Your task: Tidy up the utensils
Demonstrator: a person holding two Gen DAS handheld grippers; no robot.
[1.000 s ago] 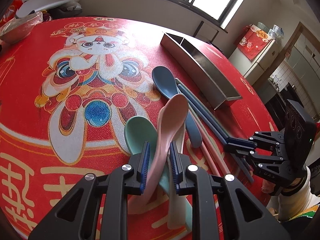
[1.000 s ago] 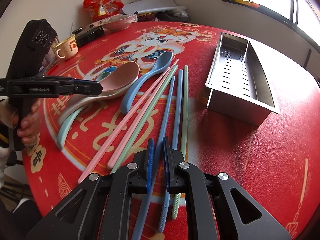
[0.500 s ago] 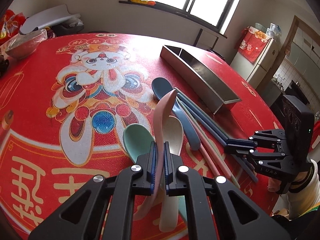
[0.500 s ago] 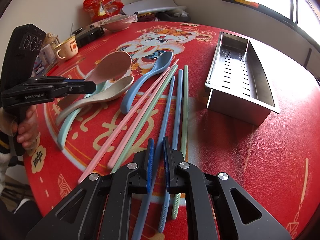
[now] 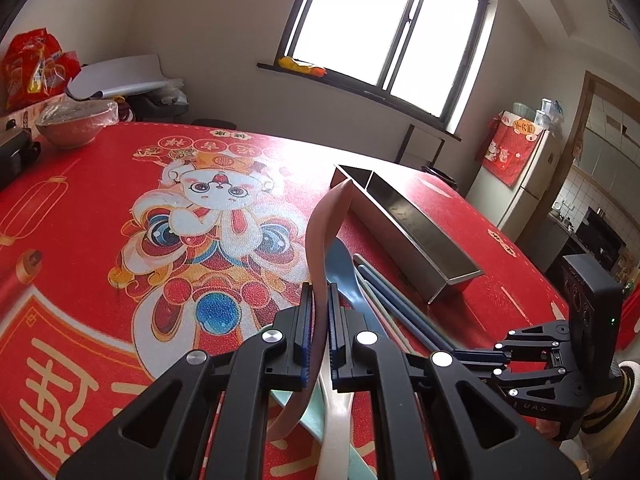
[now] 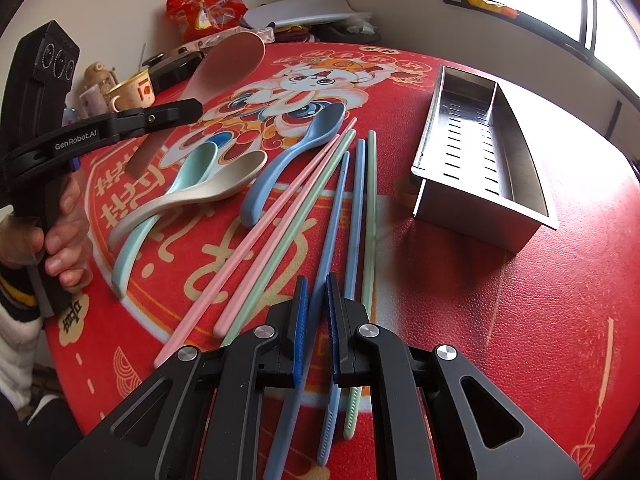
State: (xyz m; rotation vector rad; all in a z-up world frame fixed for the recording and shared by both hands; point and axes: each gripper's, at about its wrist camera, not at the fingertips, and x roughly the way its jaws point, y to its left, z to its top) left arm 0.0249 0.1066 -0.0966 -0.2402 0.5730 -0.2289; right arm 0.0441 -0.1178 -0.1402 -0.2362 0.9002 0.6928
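My left gripper [image 5: 319, 300] is shut on the handle of a pink spoon [image 5: 320, 232] and holds it off the red tablecloth, bowl end raised. In the right wrist view the pink spoon [image 6: 232, 64] hangs from the left gripper [image 6: 192, 110] at the left. My right gripper [image 6: 317, 292] is shut on a blue chopstick [image 6: 336, 208] that lies on the table. A teal spoon [image 6: 192, 168], a beige spoon [image 6: 224, 188] and a blue spoon [image 6: 296, 152] lie beside several pink, green and blue chopsticks. The steel utensil tray [image 6: 436, 120] stands to the right, with nothing in it.
A covered bowl [image 5: 74, 126] and red snack bags [image 6: 200, 12] sit at the table's far side, with a mug [image 6: 134, 92] near the left edge. The tablecloth right of the tray is bare. A person's hand [image 6: 64, 236] grips the left tool.
The left gripper's jaws closed on the pink spoon's handle, then lifted and tilted it up off the other spoons. The right gripper has stayed still on the blue chopstick.
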